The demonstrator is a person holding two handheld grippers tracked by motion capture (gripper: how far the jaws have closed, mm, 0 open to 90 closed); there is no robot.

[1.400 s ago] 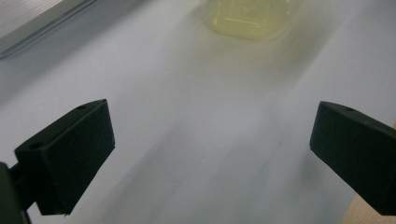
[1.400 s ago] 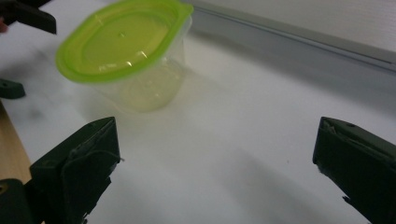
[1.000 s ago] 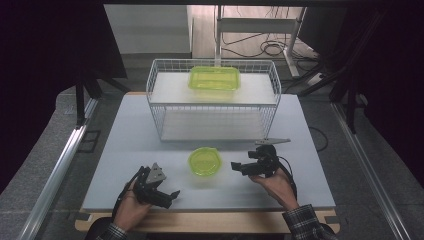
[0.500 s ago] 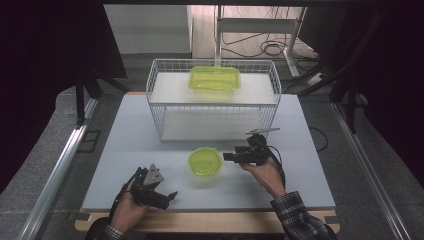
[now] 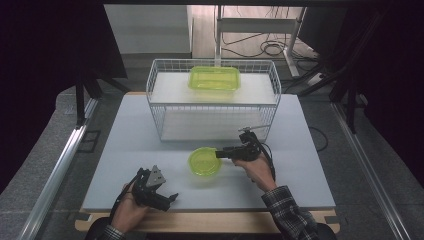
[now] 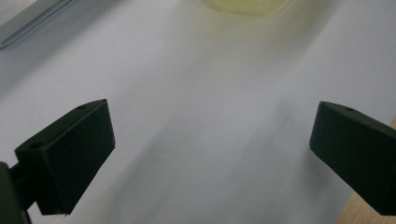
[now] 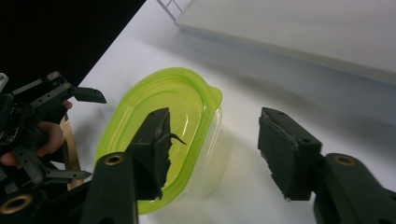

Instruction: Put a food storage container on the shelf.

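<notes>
In the left gripper view, the round yellow-green plastic container (image 6: 247,4) is cut off by the top edge and blurred; its rim cannot be made out. In the right gripper view, the near jaw of the right tongs (image 7: 212,154) covers part of the container's interior, and the left tongs (image 7: 42,135) are cut off by the left edge. In the high view, the white wire basket (image 5: 155,95) screens the tabletop (image 5: 125,145) behind its mesh.

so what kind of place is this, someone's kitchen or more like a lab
More likely a lab or recording workspace than a kitchen. The pale grey work table stands on bare floor with loose black cables behind it, and holds a white wire basket and a round green-lidded plastic container.
</notes>
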